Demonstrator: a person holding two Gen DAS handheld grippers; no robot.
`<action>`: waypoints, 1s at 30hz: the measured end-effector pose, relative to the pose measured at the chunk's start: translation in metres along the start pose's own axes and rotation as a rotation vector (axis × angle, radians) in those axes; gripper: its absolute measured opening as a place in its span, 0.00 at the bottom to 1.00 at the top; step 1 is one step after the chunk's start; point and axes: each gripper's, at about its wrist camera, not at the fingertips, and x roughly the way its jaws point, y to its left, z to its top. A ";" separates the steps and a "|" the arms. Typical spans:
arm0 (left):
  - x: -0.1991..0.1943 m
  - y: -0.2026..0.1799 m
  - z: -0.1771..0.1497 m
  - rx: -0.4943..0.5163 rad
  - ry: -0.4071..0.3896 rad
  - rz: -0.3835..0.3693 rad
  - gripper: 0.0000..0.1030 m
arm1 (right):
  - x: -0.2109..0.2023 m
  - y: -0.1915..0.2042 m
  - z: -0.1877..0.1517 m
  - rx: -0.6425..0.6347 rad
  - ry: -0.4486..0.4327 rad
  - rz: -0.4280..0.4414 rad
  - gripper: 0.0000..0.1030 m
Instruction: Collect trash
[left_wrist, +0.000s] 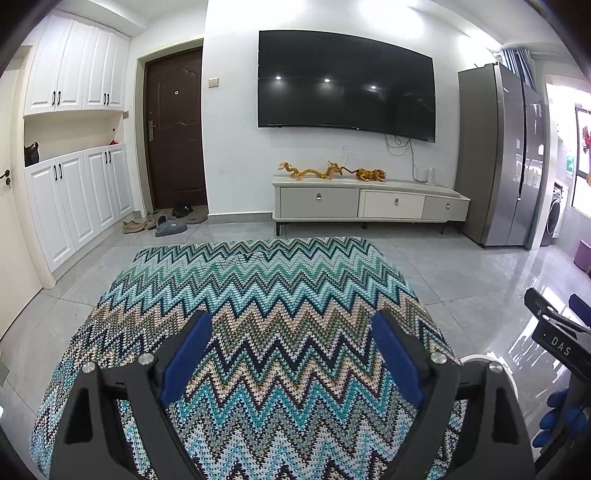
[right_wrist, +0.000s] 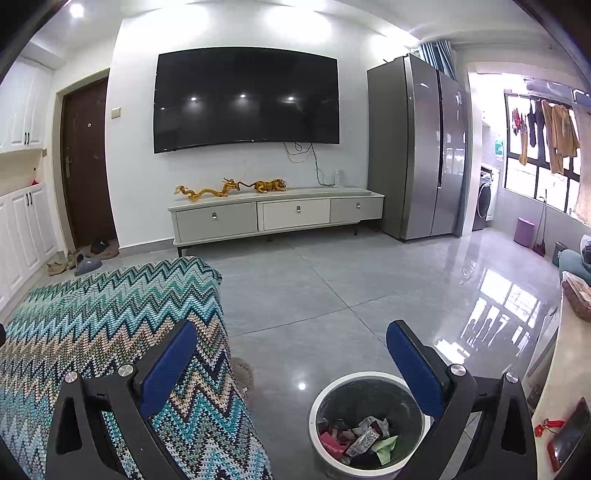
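Wrappers and crumpled scraps of paper and foil, red, white and green (right_wrist: 364, 439), already lie heaped in the round white waste bin with a dark liner (right_wrist: 314, 413), which stands on the glossy grey tiled floor (right_wrist: 332, 295) just beside the low table draped in a teal, cream and navy zigzag-knit cloth (left_wrist: 258, 295). No loose litter shows anywhere on that cloth, nor on the bare tiles around it, so the collecting looks finished or close to it; this reads as a pause between pickups or a final look round. The left gripper (left_wrist: 291, 354), black with blue pads, hangs over the cloth with its jaws wide and nothing between them. The right gripper (right_wrist: 291, 362), of the same build, also stands wide and empty, one finger over the cloth's edge and the other above the bin's rim. In the left view the right tool appears at the far right edge, gripped by a hand in a blue glove (left_wrist: 561, 417). A red-cased phone (right_wrist: 570, 432) lies on a pale surface to the right, plainly not rubbish. The next move, as I judge it, calls for sweeping both cameras across floor and cloth to find any remaining scrap, then lowering open jaws around it before carrying it over the bin.
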 end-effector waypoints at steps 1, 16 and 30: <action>0.000 0.000 0.000 0.000 0.001 -0.001 0.86 | 0.000 0.000 0.000 0.000 0.000 0.001 1.00; -0.003 0.000 0.001 -0.009 -0.001 -0.006 0.86 | -0.001 -0.002 -0.001 -0.002 0.001 -0.003 1.00; -0.001 -0.004 -0.001 -0.004 0.013 -0.025 0.86 | -0.004 -0.003 -0.005 -0.006 0.006 -0.006 1.00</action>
